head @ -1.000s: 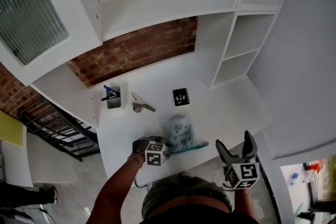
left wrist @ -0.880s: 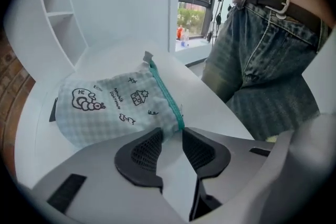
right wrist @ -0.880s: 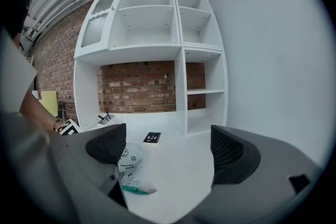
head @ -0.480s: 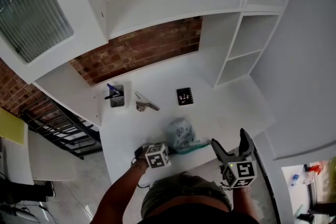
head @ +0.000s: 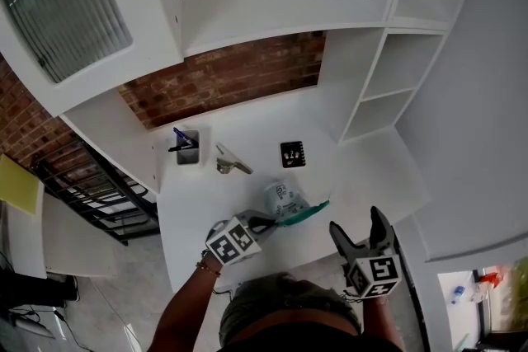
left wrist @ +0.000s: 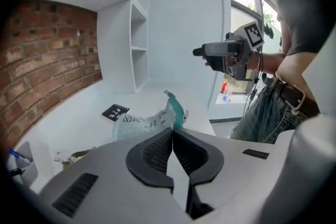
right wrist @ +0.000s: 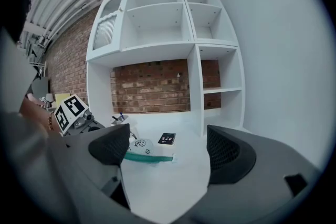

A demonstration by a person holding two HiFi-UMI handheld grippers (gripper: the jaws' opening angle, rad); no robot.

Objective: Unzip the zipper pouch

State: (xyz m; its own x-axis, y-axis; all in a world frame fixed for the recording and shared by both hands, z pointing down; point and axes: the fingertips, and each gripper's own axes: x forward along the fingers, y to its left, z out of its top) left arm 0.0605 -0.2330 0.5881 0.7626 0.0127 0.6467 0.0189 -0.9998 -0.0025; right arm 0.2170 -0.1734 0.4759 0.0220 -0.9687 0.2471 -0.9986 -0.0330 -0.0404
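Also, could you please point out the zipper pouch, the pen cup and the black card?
zipper pouch (head: 283, 195), head view, on its clear printed body.
pen cup (head: 188, 154), head view, on its front wall.
black card (head: 292, 153), head view, on its middle.

White shelving (head: 272, 4) and desk (head: 371, 169) against brick wall (head: 223, 78).

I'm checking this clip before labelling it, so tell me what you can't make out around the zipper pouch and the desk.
Zipper pull: in the left gripper view, the shut left gripper covers the pinched end of the zipper pouch.
Pouch open or closed: too small in the head view.
Black card: print too small in every view.
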